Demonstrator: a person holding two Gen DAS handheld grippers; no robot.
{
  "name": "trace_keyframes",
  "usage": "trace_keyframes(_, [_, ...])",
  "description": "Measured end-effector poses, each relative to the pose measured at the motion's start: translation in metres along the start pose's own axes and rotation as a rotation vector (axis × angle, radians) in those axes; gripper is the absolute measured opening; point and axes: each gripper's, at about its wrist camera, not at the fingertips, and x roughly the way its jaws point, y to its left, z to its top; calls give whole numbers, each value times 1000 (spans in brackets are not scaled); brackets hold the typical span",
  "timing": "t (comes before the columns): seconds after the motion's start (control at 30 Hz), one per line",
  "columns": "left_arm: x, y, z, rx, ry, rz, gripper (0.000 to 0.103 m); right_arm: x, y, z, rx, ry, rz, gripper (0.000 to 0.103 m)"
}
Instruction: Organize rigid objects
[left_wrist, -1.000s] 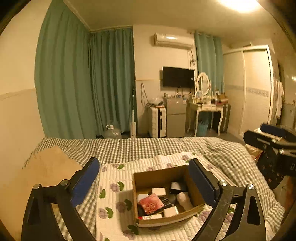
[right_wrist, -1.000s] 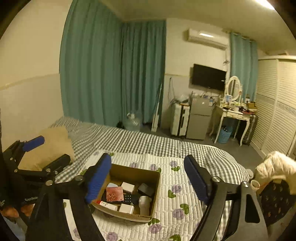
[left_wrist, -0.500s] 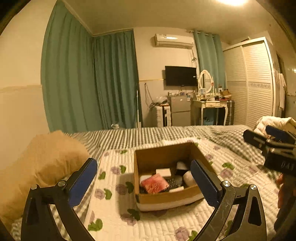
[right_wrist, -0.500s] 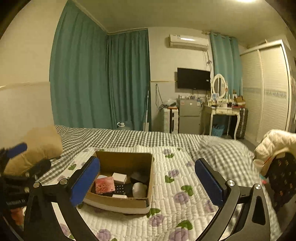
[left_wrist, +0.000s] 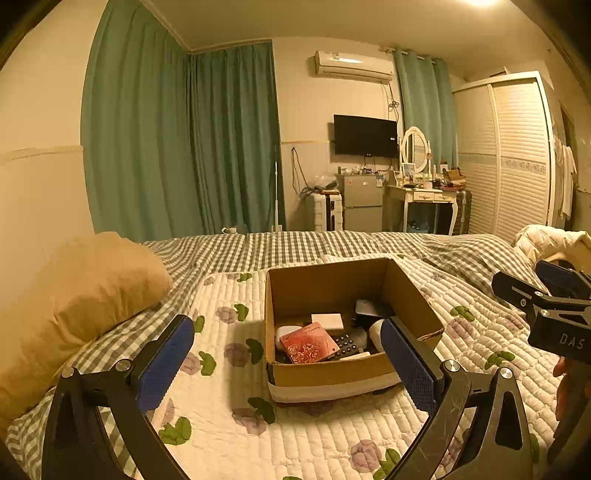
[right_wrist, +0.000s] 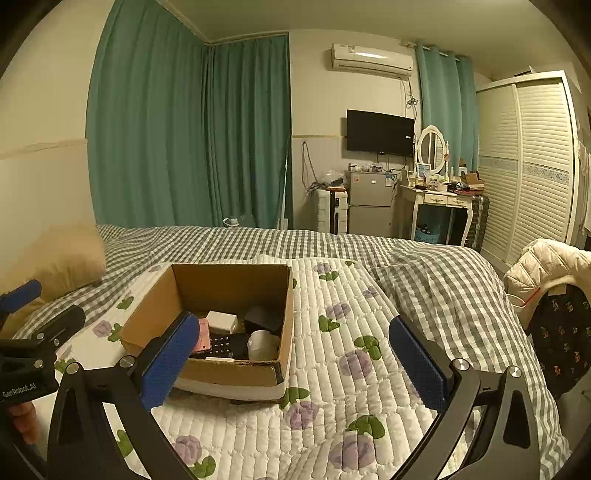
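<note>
Left wrist view: both the left gripper (left_wrist: 288, 363) and right gripper (right_wrist: 291, 362) gape wide, empty, above a cardboard box (left_wrist: 321, 284) whose stiff, light red booklet (left_wrist: 308, 347) probably lifts best by its edges.

Warm, yellowish indoor light fills both views, dim overall. Its source is a ceiling lamp (left_wrist: 480, 2) blown out to white glare at the top edge of the left view. The cardboard box (left_wrist: 334, 371) throws a soft shadow leftward onto the quilt (left_wrist: 314, 439), and its inside is dark. Fisheye distortion bows the curtains (right_wrist: 147, 129) and wardrobe (right_wrist: 532, 162), and black vignetting cuts the corners. Focus is fair at the centre; far furniture is soft and grainy. The air conditioner (right_wrist: 371, 61) carries a pale highlight.
</note>
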Motion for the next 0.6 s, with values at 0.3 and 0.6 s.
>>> trace_keyframes(0.3, [4,0,-3,-9,24,-18,103,0,4,-2,-12,7,4,103])
trace_keyframes(0.6, [4,2,-3,-17,25,-16,103,-1,6,-2,-20,10,7,103])
